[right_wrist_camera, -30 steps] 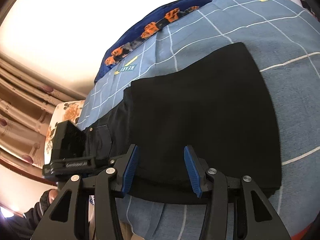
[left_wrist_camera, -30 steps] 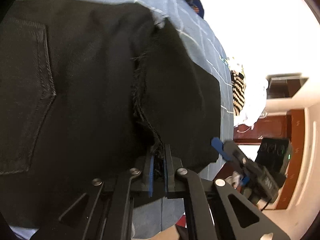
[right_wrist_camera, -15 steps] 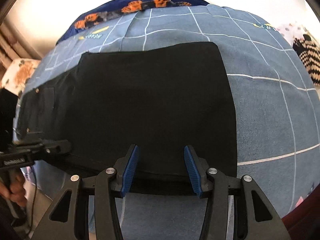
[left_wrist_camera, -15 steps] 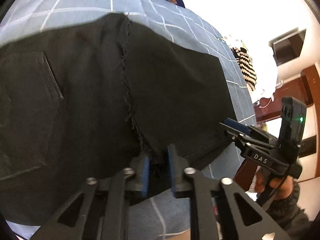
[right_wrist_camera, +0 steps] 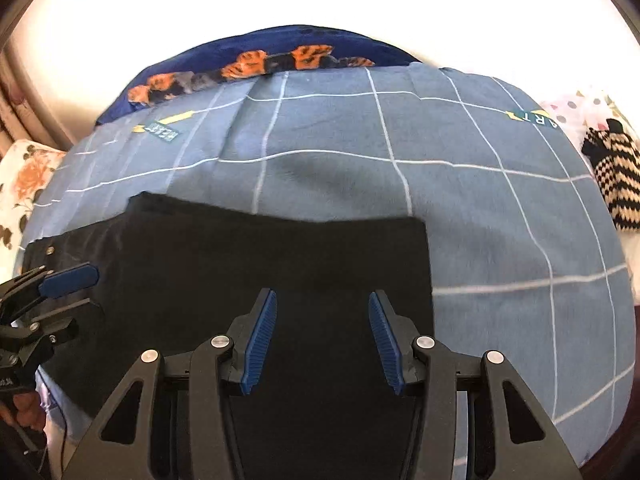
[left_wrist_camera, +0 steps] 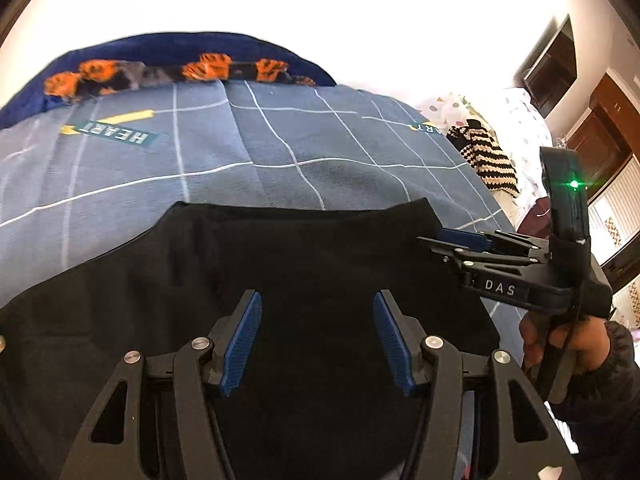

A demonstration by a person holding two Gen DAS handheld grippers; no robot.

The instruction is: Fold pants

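Observation:
The black pants [left_wrist_camera: 280,264] lie folded flat on the blue checked bedspread [left_wrist_camera: 280,148], near its front edge. They also show in the right wrist view [right_wrist_camera: 260,256], with the waist end and a button at the left. My left gripper [left_wrist_camera: 316,336] is open and empty, hovering over the pants' near part. My right gripper [right_wrist_camera: 322,336] is open and empty too, above the right half of the pants. In the left wrist view the right gripper [left_wrist_camera: 472,246] shows by the pants' right edge. The left gripper [right_wrist_camera: 60,284] shows in the right wrist view at the waist end.
A dark blue blanket with orange paw prints [left_wrist_camera: 192,68] lies along the bed's far edge. A black-and-cream striped knit [left_wrist_camera: 488,160] and a spotted white sheet [right_wrist_camera: 580,108] sit at the right. A floral pillow [right_wrist_camera: 24,176] is at the left. Wooden furniture [left_wrist_camera: 600,136] stands at the far right.
My left gripper has opened and let go of the pants' edge, then pulled back and tilted up. The right gripper stayed open and drew back. The pants now lie flat.

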